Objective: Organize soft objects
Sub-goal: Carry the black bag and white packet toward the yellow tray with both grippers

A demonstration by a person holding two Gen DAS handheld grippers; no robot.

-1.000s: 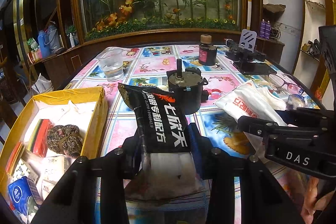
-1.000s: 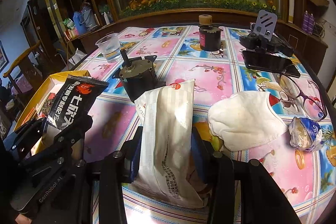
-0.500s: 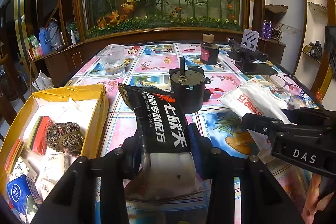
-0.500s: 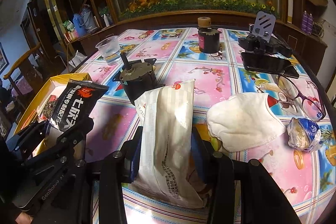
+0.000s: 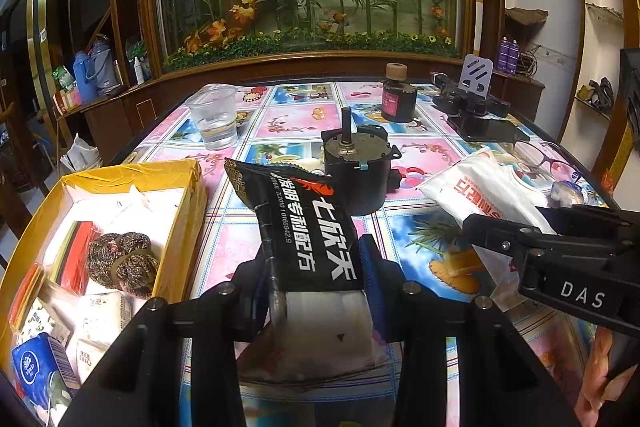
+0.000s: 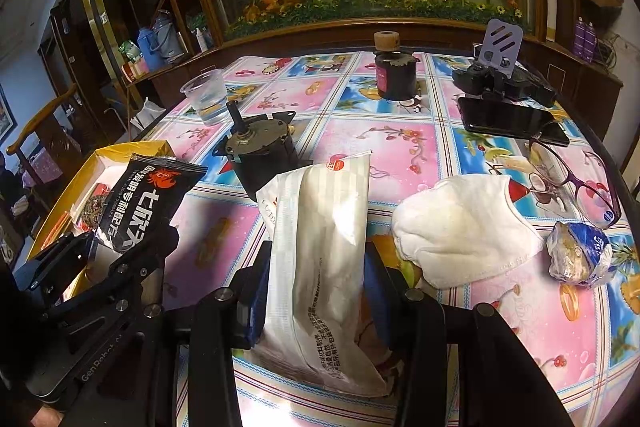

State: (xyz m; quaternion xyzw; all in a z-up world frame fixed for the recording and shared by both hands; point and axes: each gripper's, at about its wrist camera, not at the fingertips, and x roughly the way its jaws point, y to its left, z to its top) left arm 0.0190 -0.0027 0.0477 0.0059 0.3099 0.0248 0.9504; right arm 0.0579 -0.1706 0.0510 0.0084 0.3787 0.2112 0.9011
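L wrist: fingers [image 5: 272, 287] pitched down, w/ black packet [image 5: 308, 227].

Gear motor [image 5: 357, 163], plastic cup [image 5: 213, 122], dark jar [image 6: 395, 70], eyeglasses [image 6: 576, 179], phone [image 6: 512, 122]

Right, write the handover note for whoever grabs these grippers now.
Left gripper: shut on the black packet, beside the yellow box.
Right gripper: shut on the white packet.
Done: scourers, tissues and sachets lie in the box.
Left: both held packets, the white mask and the blue-and-white wrapped bundle on the table.
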